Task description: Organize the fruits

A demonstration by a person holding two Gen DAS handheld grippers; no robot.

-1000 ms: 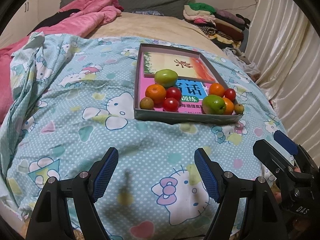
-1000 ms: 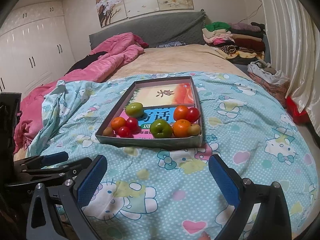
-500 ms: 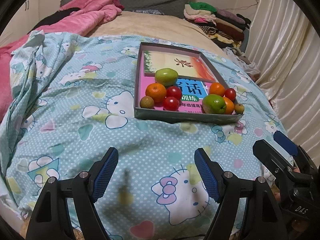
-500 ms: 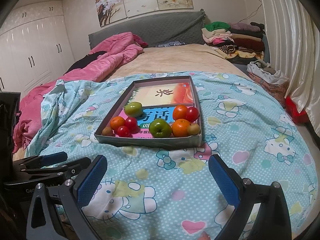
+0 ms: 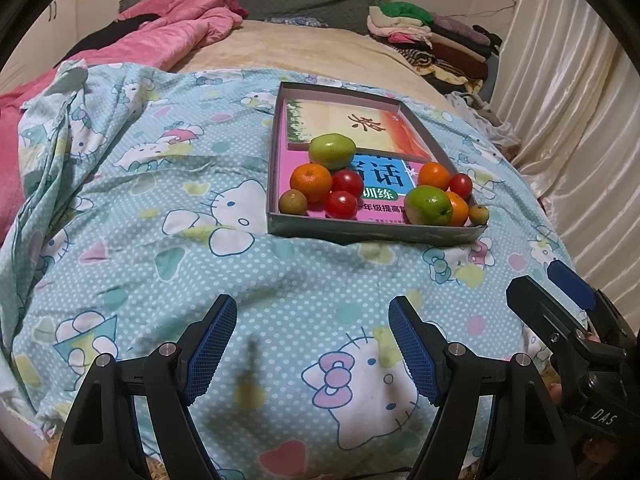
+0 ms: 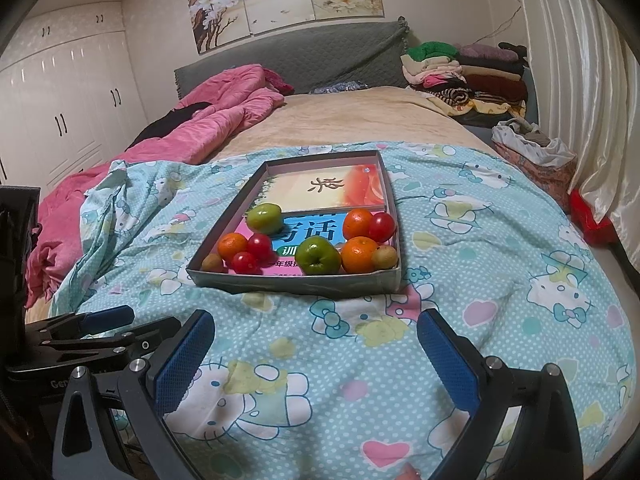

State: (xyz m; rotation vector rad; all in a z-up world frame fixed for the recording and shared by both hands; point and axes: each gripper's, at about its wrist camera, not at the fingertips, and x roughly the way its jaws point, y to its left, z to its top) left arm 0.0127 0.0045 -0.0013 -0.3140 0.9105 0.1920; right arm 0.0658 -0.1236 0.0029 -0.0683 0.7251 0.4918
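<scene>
Left gripper (image 5: pixel 312 344): fingers spread wide, holding nothing, hovering over the Hello Kitty quilt (image 5: pixel 160 240) on the bed. Shallow grey box (image 5: pixel 372 232) lies ahead on the quilt. Inside, left cluster: green apple (image 5: pixel 332 151), orange (image 5: pixel 311 183), two cherry tomatoes (image 5: pixel 341 205), small brown fruit (image 5: pixel 293 202). Right cluster: second green apple (image 5: pixel 429 205), oranges, tomato. Right gripper (image 6: pixel 316 350): fingers wide apart, empty, short of the box.

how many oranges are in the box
3. One orange sits in the left cluster beside the red tomatoes, one at the right toward the back, and one at the front right next to the green apple. None looks hidden.
</scene>
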